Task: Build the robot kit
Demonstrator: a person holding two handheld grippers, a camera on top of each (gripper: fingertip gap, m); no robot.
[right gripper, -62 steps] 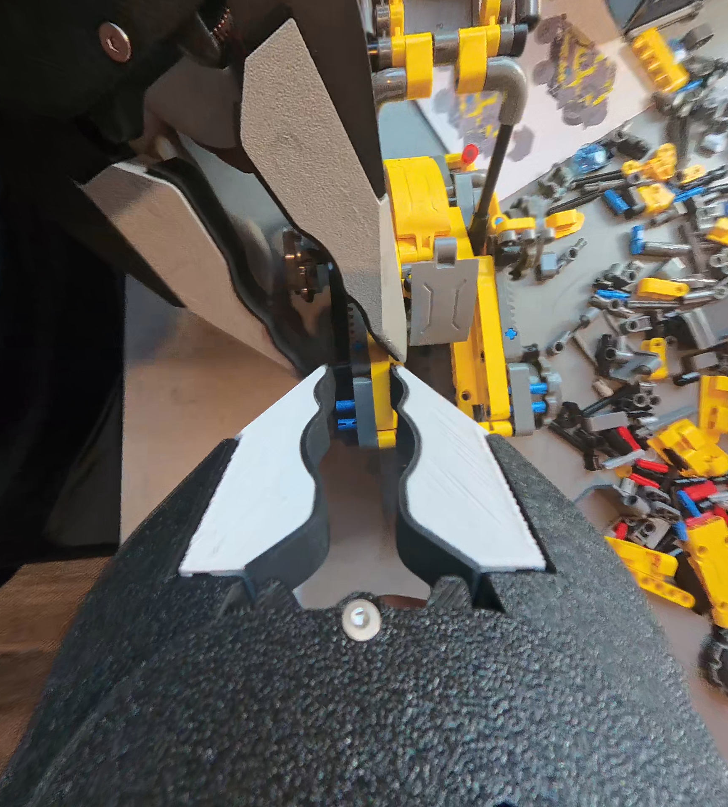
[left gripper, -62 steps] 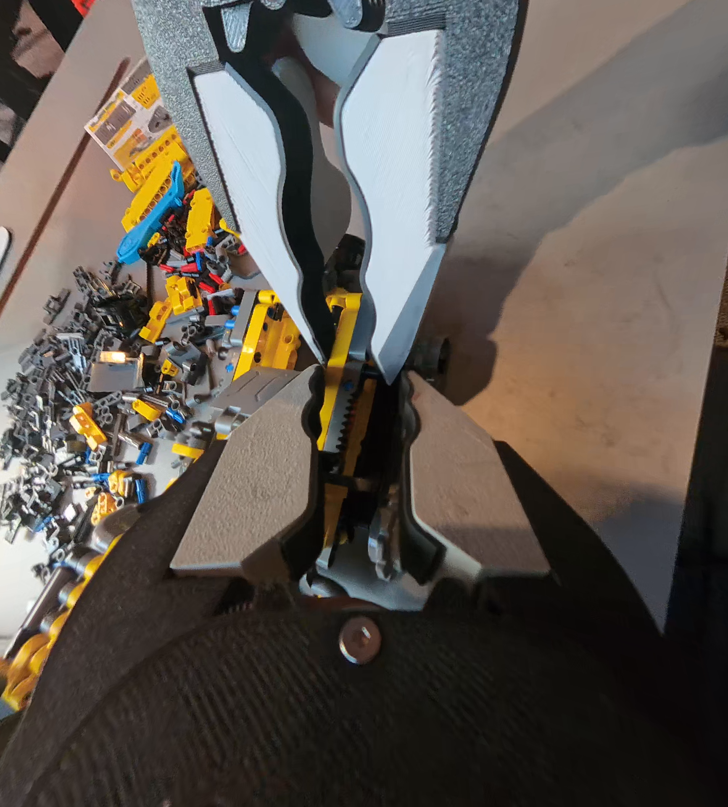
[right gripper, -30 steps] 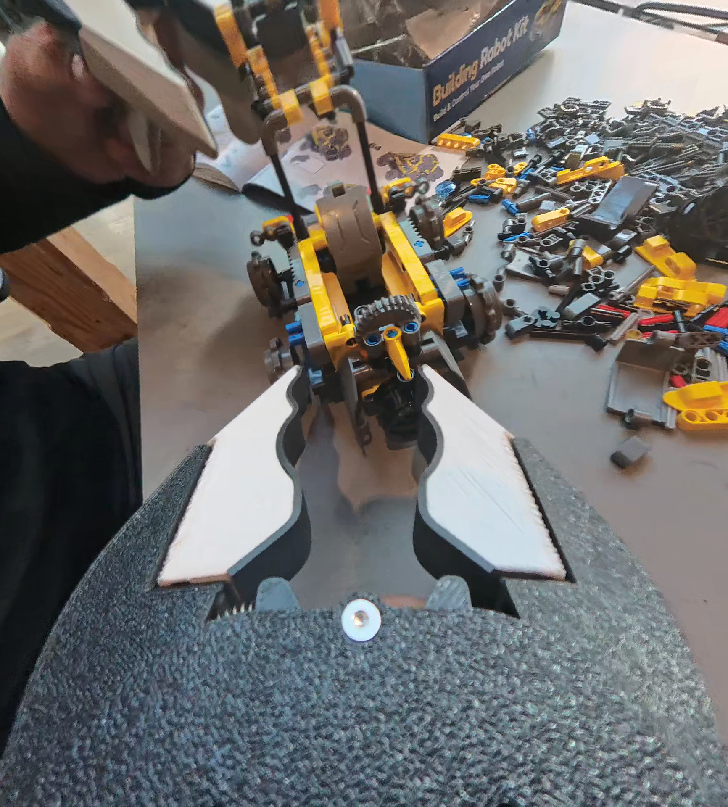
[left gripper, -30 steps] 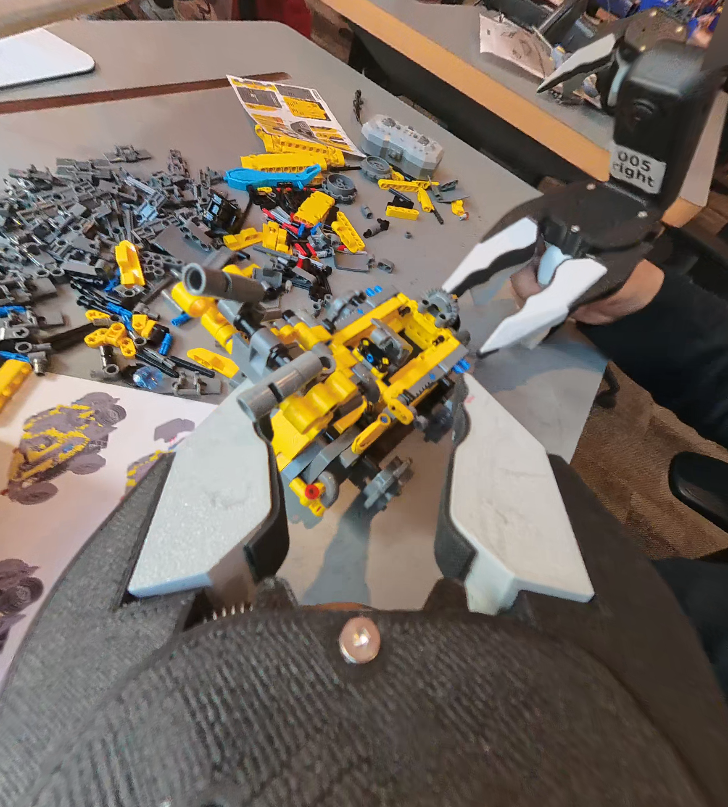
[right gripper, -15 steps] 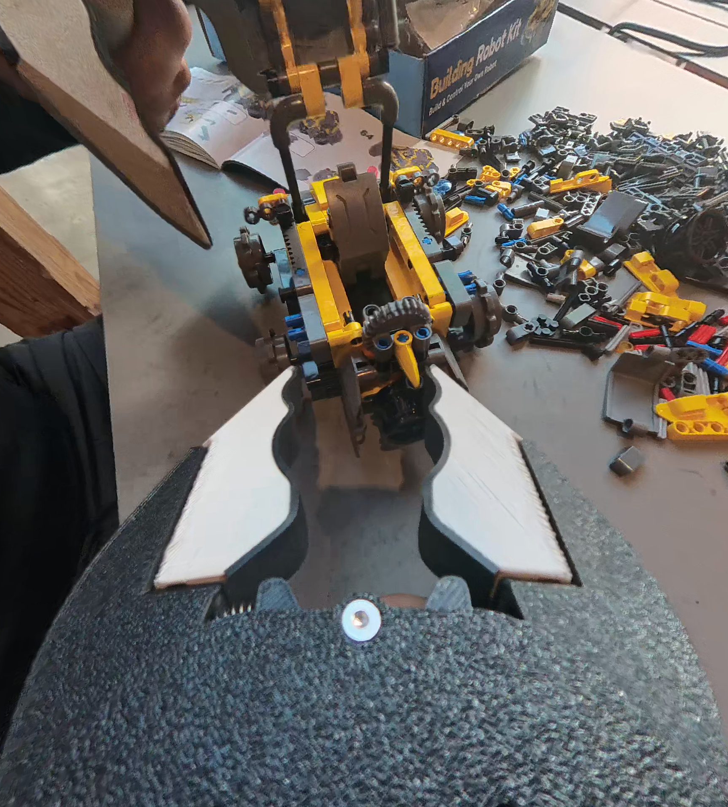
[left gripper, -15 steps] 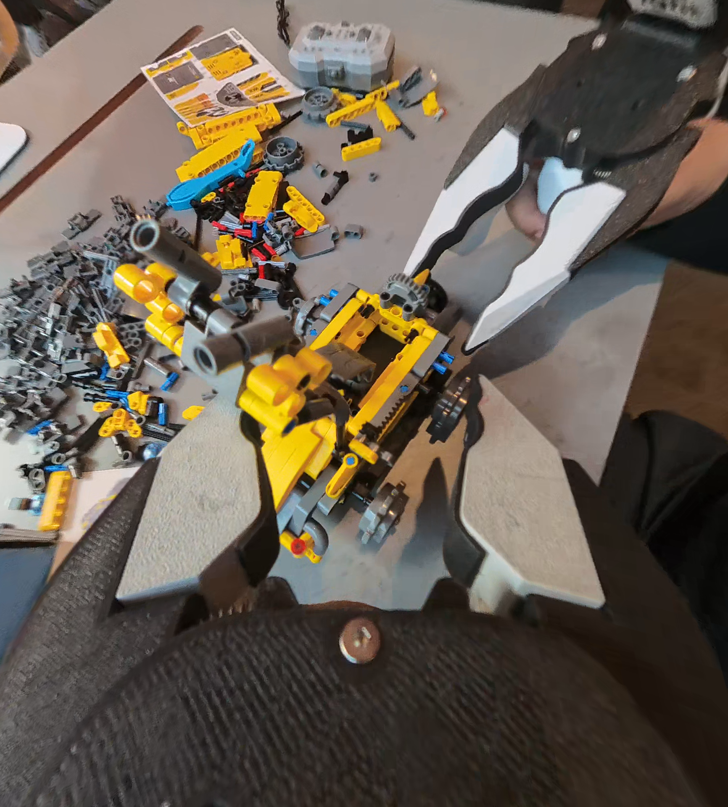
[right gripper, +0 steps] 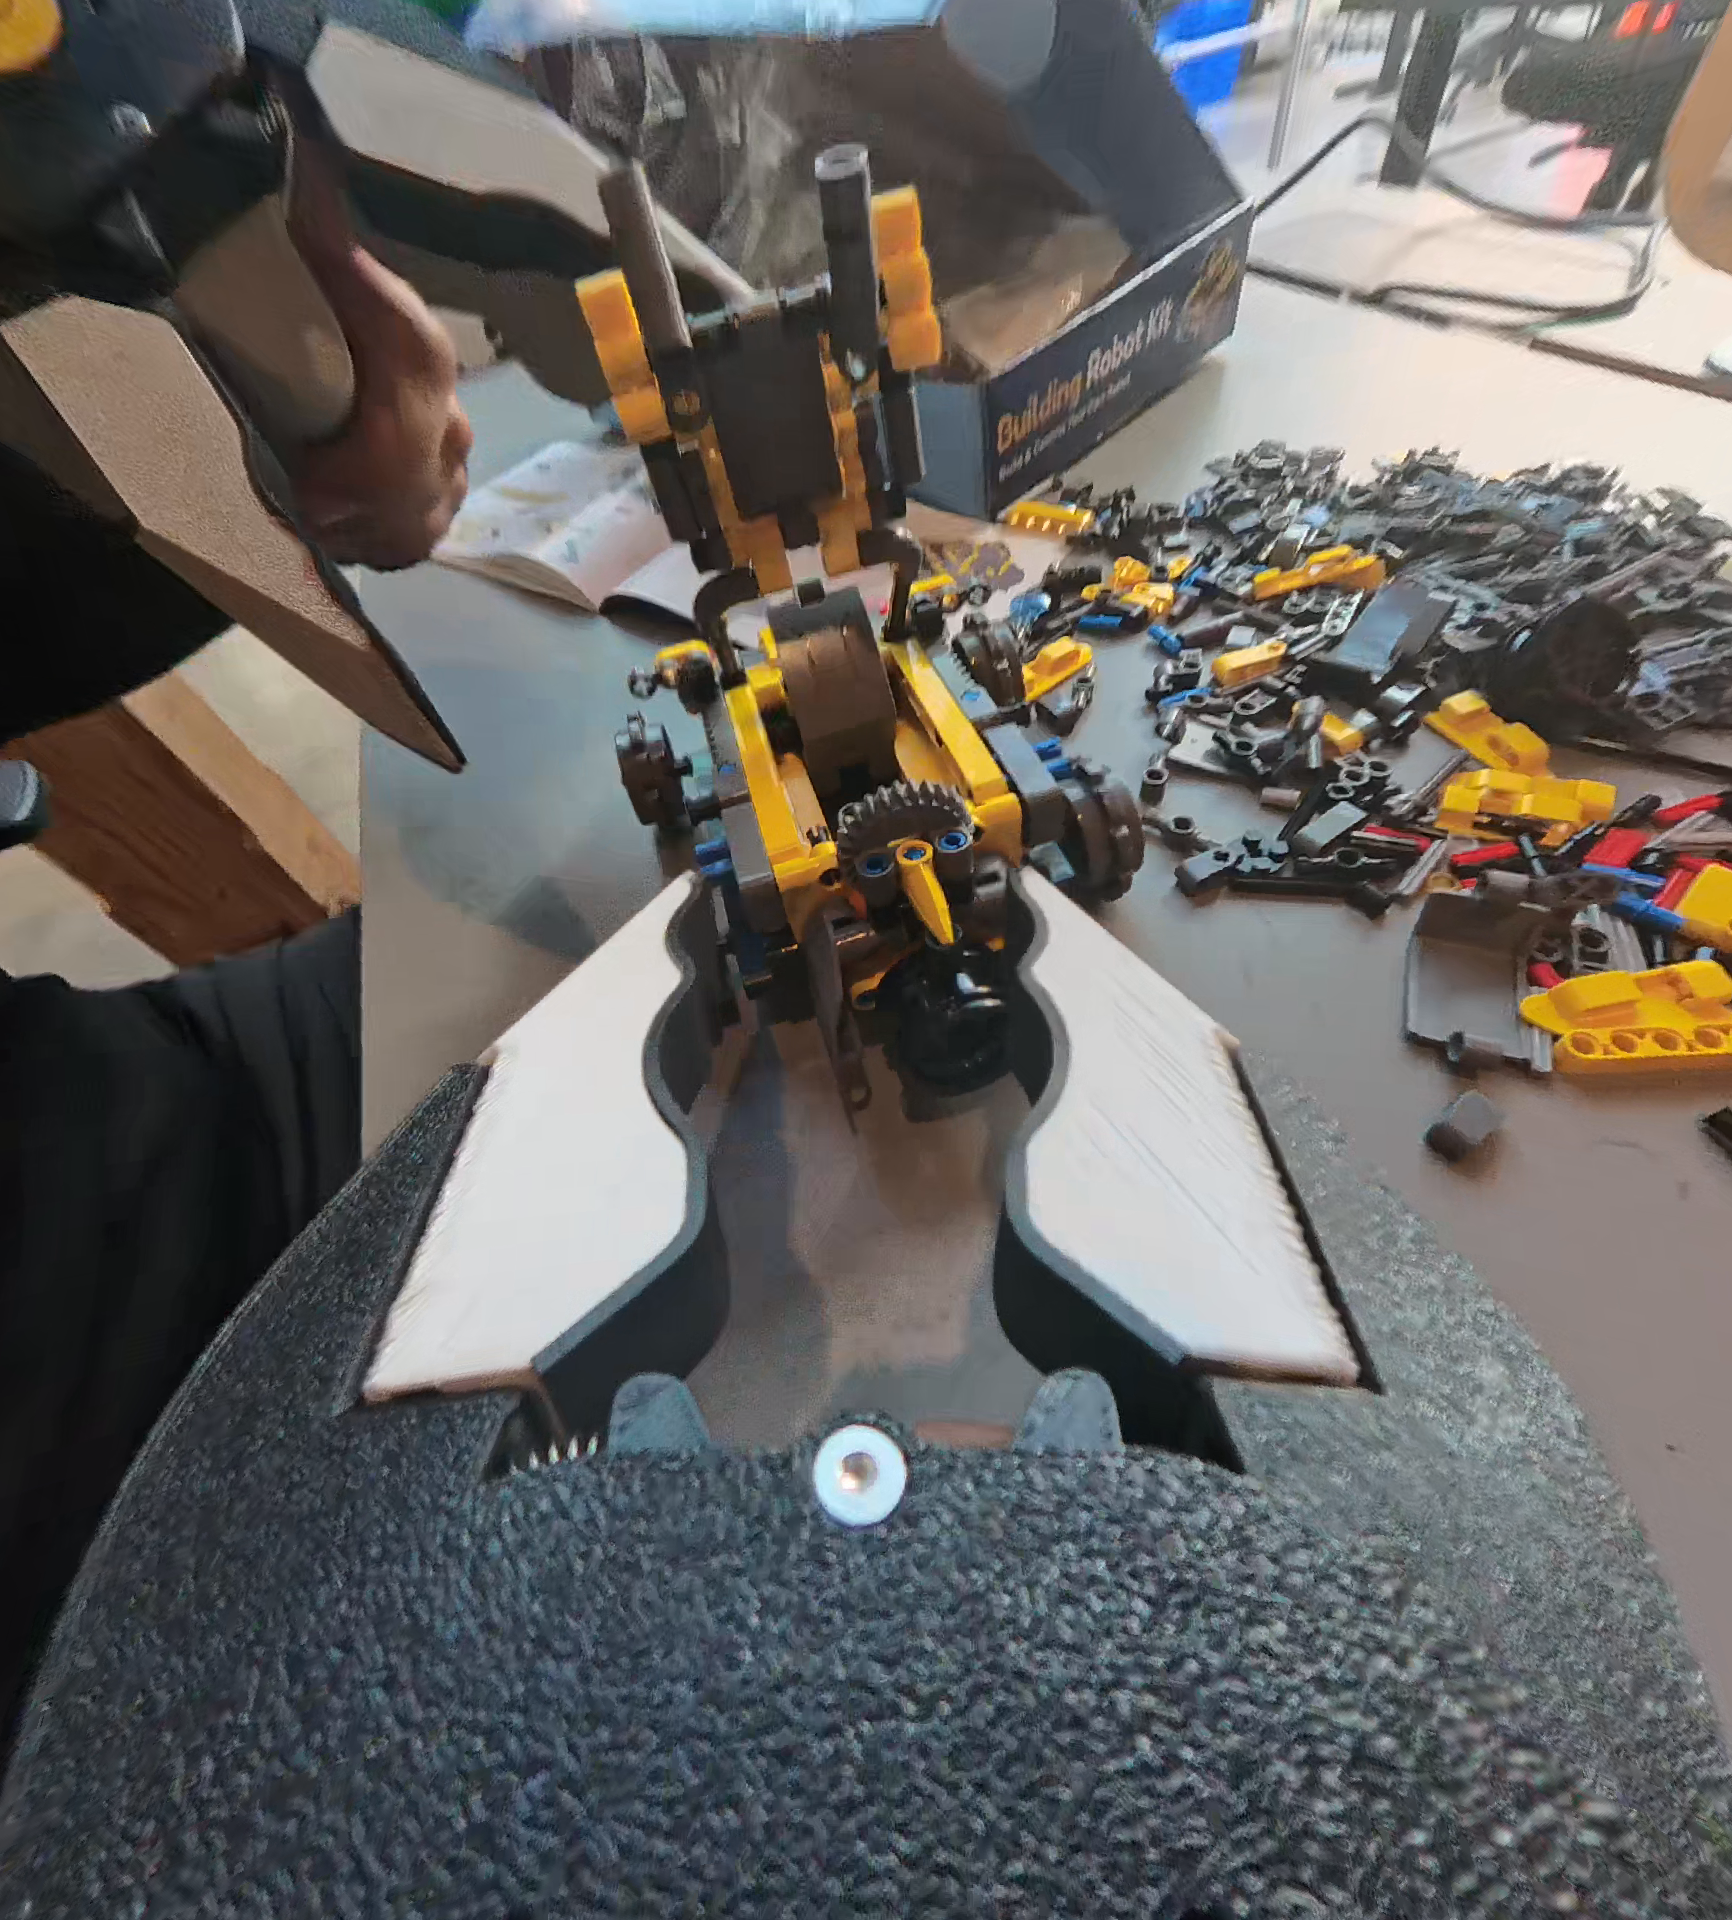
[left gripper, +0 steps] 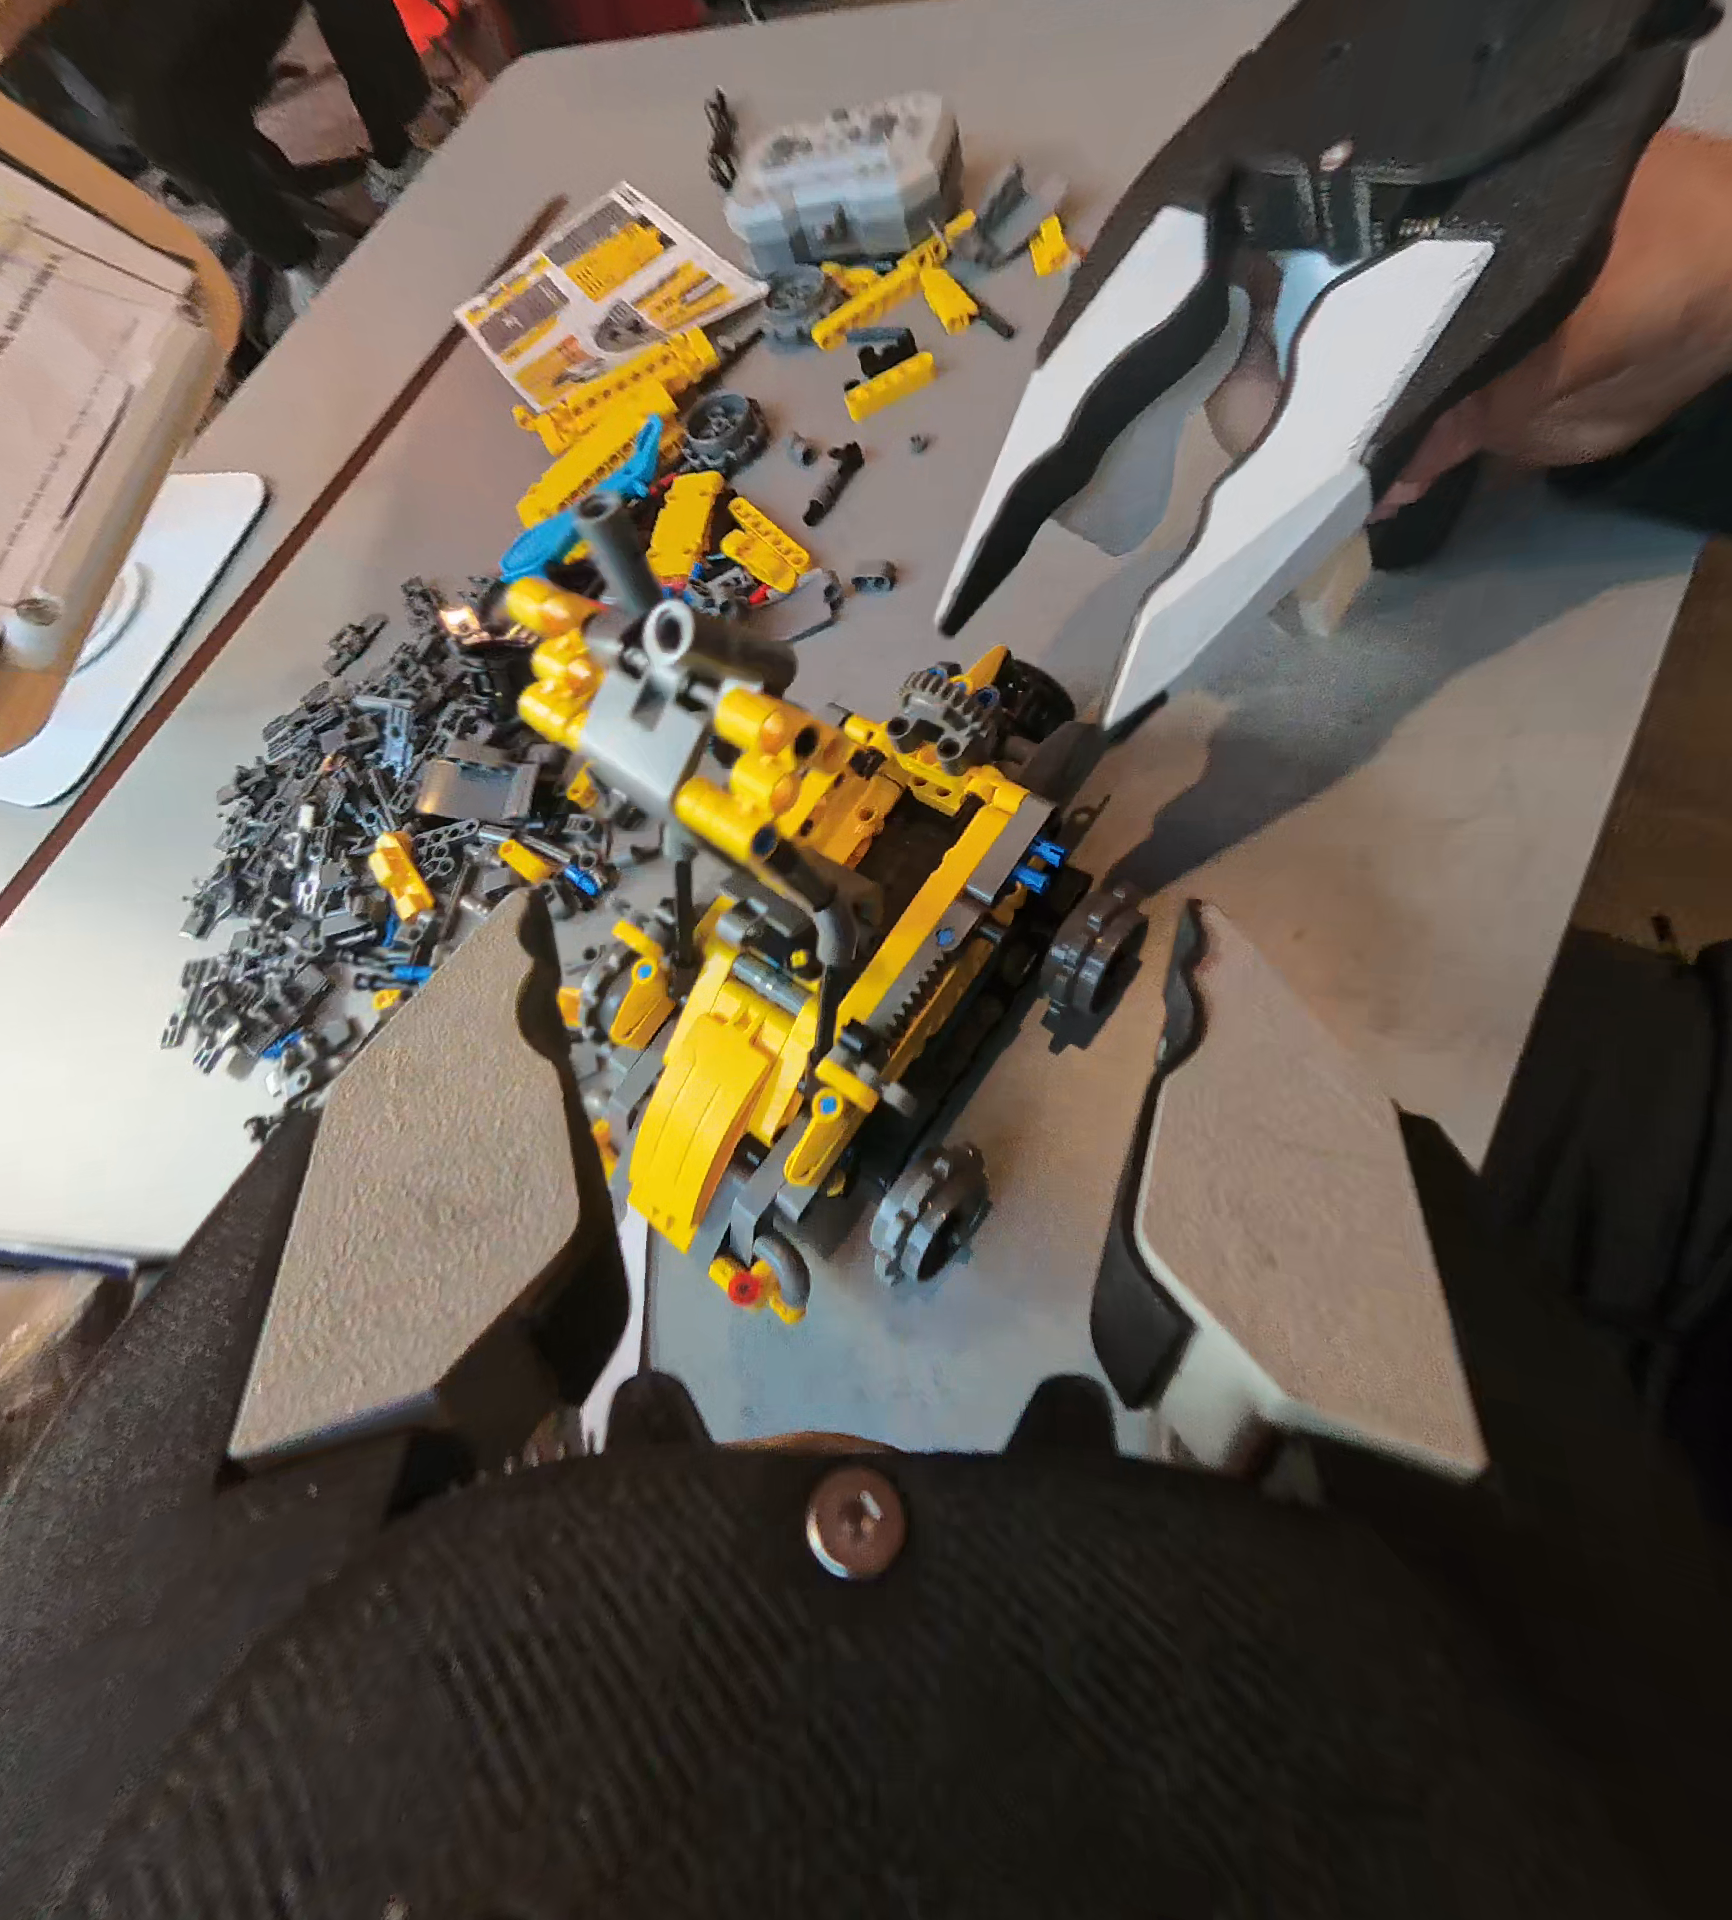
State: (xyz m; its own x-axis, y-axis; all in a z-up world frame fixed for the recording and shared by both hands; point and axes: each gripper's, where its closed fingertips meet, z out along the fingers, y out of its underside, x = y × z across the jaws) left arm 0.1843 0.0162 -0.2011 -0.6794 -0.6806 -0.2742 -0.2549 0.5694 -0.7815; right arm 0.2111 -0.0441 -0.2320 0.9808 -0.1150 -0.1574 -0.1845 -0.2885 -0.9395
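A yellow and grey brick-built vehicle (left gripper: 810,987) stands on the grey table (left gripper: 1361,852). It has a raised head of yellow pieces and two dark tubes. My left gripper (left gripper: 862,914) is open wide and hovers over the vehicle's front end, one finger on each side, gripping nothing. My right gripper (right gripper: 862,883) is open, with its white fingertips on either side of the vehicle's (right gripper: 841,748) rear gear and black wheel. The right gripper also shows in the left wrist view (left gripper: 1033,670). The left gripper's fingers (right gripper: 218,499) show at the top left of the right wrist view.
Loose dark, yellow, red and blue pieces (left gripper: 353,831) cover the table beside the vehicle, also in the right wrist view (right gripper: 1464,675). A leaflet (left gripper: 613,291) and a grey block (left gripper: 841,177) lie farther off. A blue box (right gripper: 1101,395) and an open booklet (right gripper: 550,530) lie behind. The table edge (left gripper: 1568,935) is close.
Two seconds ago both grippers were shut on the vehicle. Both have since let go and opened. The left gripper has swung round over the front and the vehicle stands on the table.
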